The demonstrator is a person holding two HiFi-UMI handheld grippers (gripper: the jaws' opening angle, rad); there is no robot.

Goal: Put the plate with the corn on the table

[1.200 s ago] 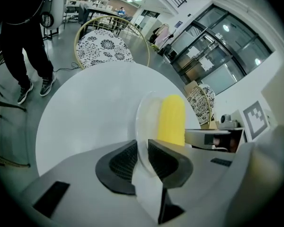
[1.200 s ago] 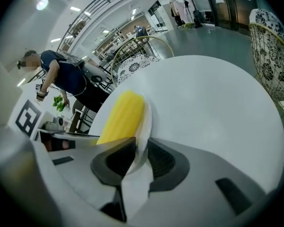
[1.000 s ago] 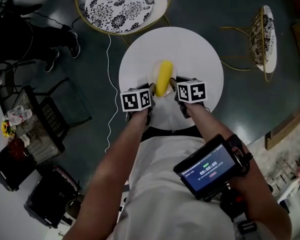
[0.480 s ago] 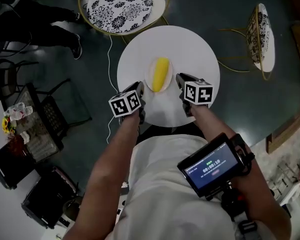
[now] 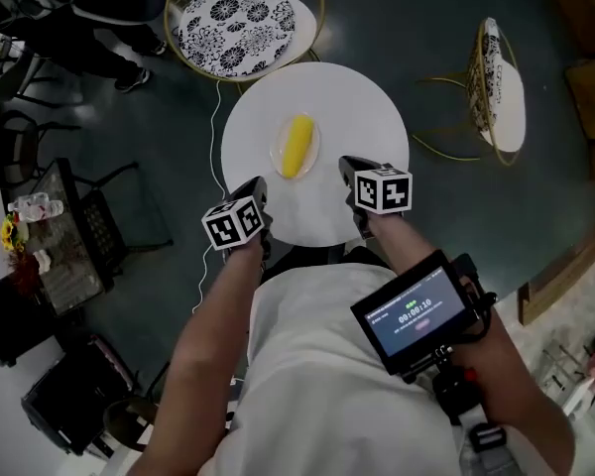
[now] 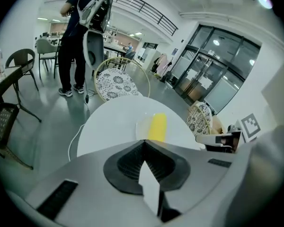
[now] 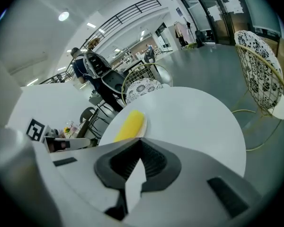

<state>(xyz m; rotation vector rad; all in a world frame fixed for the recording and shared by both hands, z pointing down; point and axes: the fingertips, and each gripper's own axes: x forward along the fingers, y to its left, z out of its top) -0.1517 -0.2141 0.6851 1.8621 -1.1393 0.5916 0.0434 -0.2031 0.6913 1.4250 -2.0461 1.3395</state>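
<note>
A yellow corn cob [image 5: 297, 145] lies on a small pale plate [image 5: 278, 159] in the middle of the round white table [image 5: 362, 107]. My left gripper [image 5: 259, 188] is at the table's near left edge, short of the plate, jaws shut with nothing in them. My right gripper [image 5: 349, 167] is over the near right part of the table, also shut and empty. In the left gripper view the corn [image 6: 156, 126] and plate [image 6: 141, 126] lie ahead of the gripper [image 6: 144, 141]. The right gripper view shows the corn [image 7: 129, 125] ahead left of the gripper [image 7: 141, 140].
A gold-framed chair with a patterned cushion [image 5: 240, 13] stands beyond the table, and another such chair [image 5: 501, 82] to its right. A person [image 5: 89, 8] stands at the far left. Dark chairs and a cluttered table [image 5: 64, 241] are at left. A white cable [image 5: 214, 117] runs along the floor.
Both grippers have let go of the plate's sides and drawn back toward my body. The plate with the corn stays on the table.
</note>
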